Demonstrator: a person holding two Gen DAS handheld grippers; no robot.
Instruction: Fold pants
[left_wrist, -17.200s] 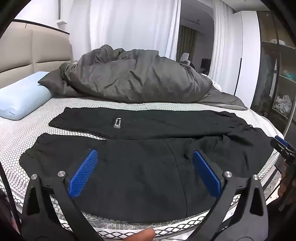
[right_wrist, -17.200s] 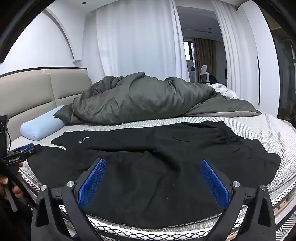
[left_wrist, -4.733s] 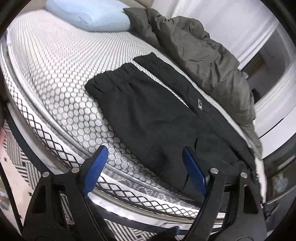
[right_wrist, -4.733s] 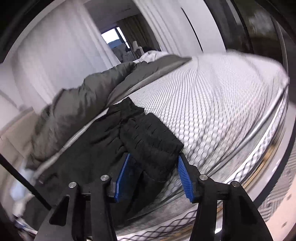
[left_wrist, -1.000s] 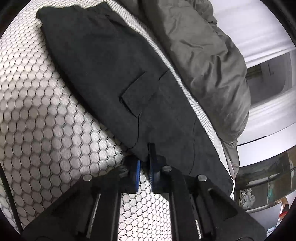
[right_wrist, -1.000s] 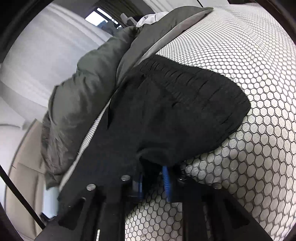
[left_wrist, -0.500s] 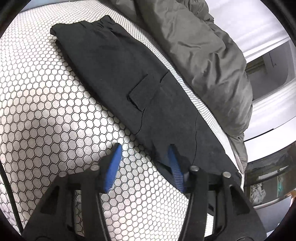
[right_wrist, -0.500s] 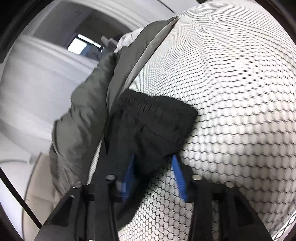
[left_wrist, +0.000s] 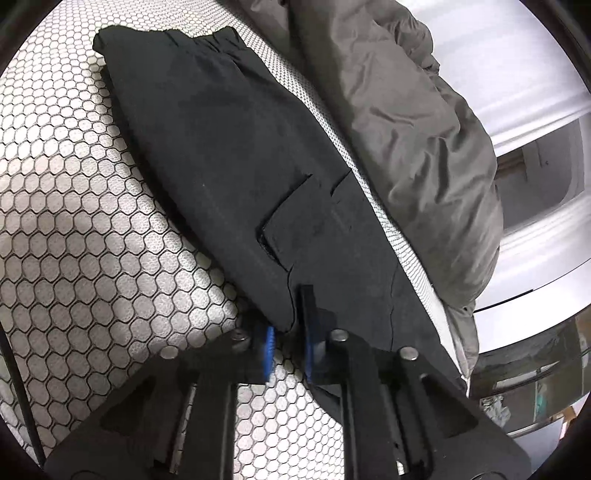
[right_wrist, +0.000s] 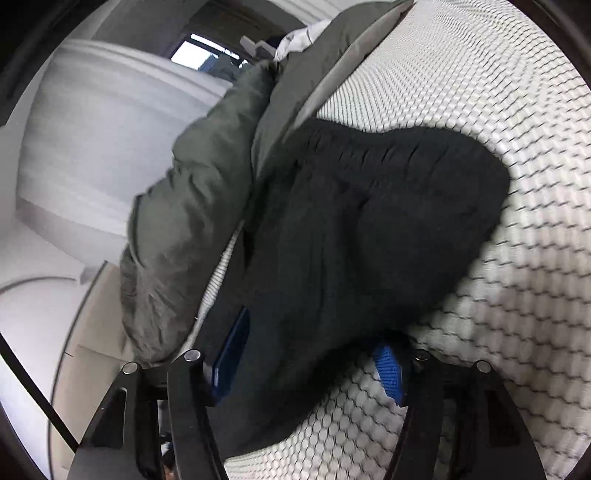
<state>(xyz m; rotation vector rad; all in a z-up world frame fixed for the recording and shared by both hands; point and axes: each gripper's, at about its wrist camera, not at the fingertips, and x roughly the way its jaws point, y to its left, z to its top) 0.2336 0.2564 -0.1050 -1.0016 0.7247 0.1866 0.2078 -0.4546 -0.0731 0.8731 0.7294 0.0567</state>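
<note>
Pants (left_wrist: 236, 155): black, folded lengthwise, beside grey duvet (left_wrist: 406, 110).
Left gripper (left_wrist: 288, 345): just closed, pinching pants' near edge.
Right gripper (right_wrist: 310, 365): closing, straddling waistband; grip unclear.

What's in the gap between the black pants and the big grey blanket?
Just a thin bare strip of the white honeycomb mattress separates the black pants from the grey blanket; the left wrist view shows it best.

Black pants (left_wrist: 236, 155) folded lengthwise, flat on mattress; near edge betw left gripper (left_wrist: 288, 349) pads, waistband end bunched betw right gripper (right_wrist: 310, 365) pads.
</note>
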